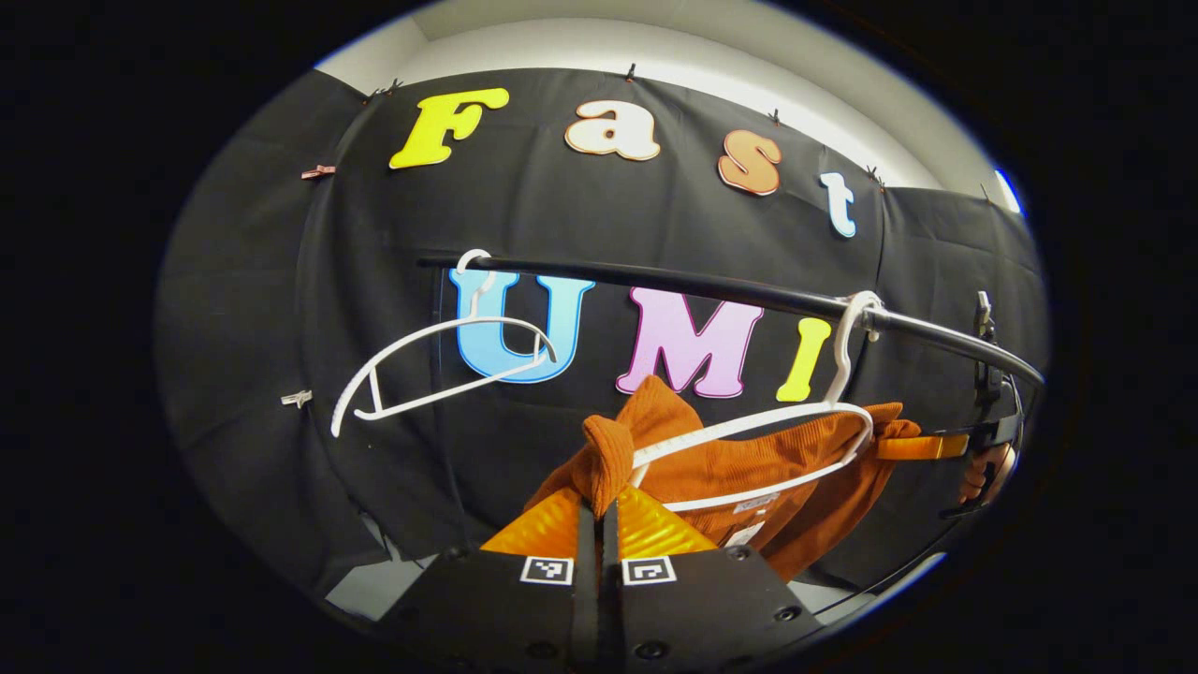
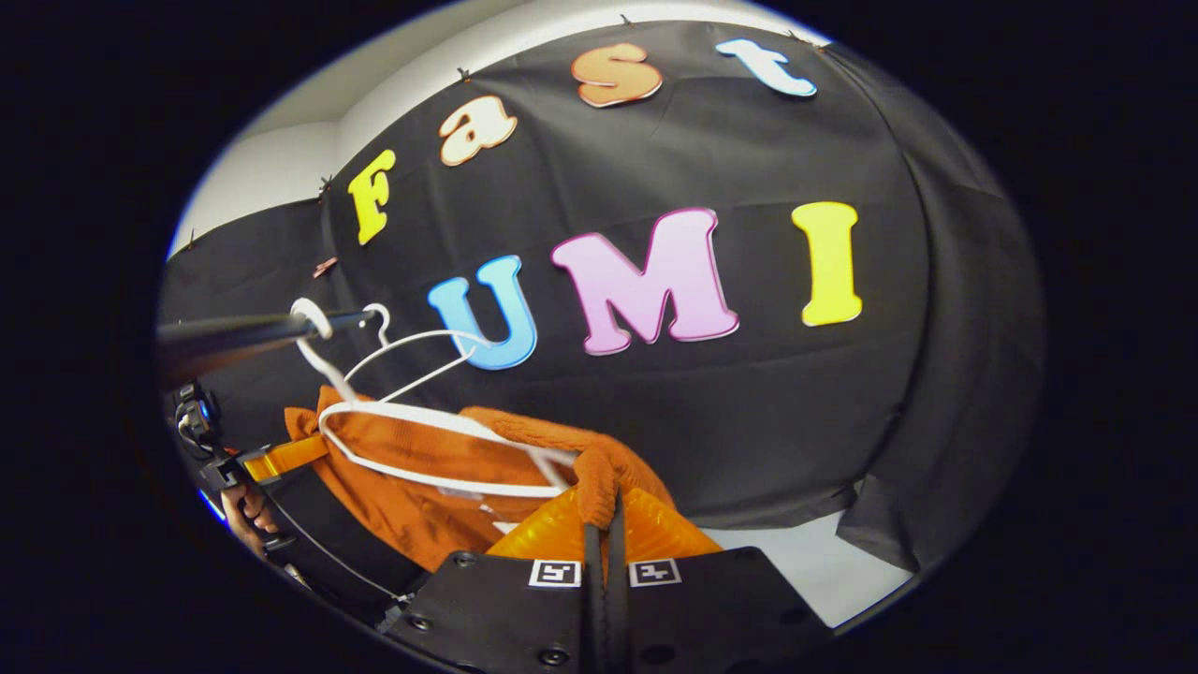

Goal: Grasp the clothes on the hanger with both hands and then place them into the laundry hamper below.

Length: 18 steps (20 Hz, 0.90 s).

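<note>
Left gripper view: the left gripper (image 1: 599,510) is being held with its fingers pressed together on a bunched shoulder of the orange garment (image 1: 749,468), which is being carried on a white hanger (image 1: 758,431). That hanger is being hung by its hook from a black rail (image 1: 711,285) in front of the black cloth wall (image 1: 281,281). A second, bare hanger (image 1: 440,360) is being hung from the same rail, well apart, near the rail's end. At the far side of the garment the right gripper (image 1: 922,446) is being seen, pinching the other shoulder, with a hand (image 1: 987,473) holding it.

Right gripper view: the right gripper (image 2: 604,515) is being held closed on its own bunch of the orange garment (image 2: 421,468), beside the end of the white hanger (image 2: 440,449). The black rail (image 2: 243,329) is being seen at the left, with the bare hanger (image 2: 412,356) behind. The left gripper (image 2: 281,459) is being seen at the garment's far edge, held by a hand (image 2: 248,520). The garment is on the hanger, hanging from the rail.
</note>
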Available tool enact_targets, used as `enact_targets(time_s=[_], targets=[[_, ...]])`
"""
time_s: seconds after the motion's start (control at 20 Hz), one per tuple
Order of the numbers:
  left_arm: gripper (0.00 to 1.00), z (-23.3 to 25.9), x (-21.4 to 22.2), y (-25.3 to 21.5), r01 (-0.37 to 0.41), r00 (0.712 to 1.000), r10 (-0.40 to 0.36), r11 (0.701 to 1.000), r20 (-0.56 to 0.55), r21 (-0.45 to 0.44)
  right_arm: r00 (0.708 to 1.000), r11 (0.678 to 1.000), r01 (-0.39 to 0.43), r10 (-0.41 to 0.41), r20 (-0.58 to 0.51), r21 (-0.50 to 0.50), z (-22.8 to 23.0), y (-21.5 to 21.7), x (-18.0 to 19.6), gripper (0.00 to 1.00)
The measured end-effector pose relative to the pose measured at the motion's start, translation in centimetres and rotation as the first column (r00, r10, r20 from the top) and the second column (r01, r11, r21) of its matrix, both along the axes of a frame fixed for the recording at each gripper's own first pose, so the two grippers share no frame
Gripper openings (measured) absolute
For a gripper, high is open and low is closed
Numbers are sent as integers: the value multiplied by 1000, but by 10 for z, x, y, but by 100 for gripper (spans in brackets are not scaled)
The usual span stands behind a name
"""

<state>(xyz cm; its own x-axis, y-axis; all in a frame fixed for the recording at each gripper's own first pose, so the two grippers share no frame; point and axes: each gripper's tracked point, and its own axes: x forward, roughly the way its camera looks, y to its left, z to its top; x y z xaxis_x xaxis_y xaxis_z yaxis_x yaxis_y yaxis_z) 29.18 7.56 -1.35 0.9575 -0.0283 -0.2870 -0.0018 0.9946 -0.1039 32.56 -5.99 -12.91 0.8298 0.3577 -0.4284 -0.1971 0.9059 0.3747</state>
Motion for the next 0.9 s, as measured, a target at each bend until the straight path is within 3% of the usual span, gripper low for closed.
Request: enact_targets(time_s=[0.15, 0.25, 0.4, 0.65, 0.9], targets=[[5, -2, 1, 10, -19, 1000, 19, 999, -4, 47, 997, 995, 64, -60, 45, -78, -8, -9, 12, 4], [5, -6, 3, 16, -40, 999, 40, 999, -1, 24, 993, 987, 105, -99, 56, -121, -19, -18, 17, 4], [5, -17, 4, 27, -65, 998, 65, 998, -10, 15, 991, 985, 134, -132, 23, -112, -39, -24, 19, 4], [5, -62, 2, 42, -94, 994, 96, 995, -59, 25, 989, 987, 138, -142, -40, -77, -78, -21, 6, 4], [5, -123, -13, 35, -95, 985, 97, 995, -140, 16, 992, 996, 79, -82, -99, -34, -111, 12, -29, 4]])
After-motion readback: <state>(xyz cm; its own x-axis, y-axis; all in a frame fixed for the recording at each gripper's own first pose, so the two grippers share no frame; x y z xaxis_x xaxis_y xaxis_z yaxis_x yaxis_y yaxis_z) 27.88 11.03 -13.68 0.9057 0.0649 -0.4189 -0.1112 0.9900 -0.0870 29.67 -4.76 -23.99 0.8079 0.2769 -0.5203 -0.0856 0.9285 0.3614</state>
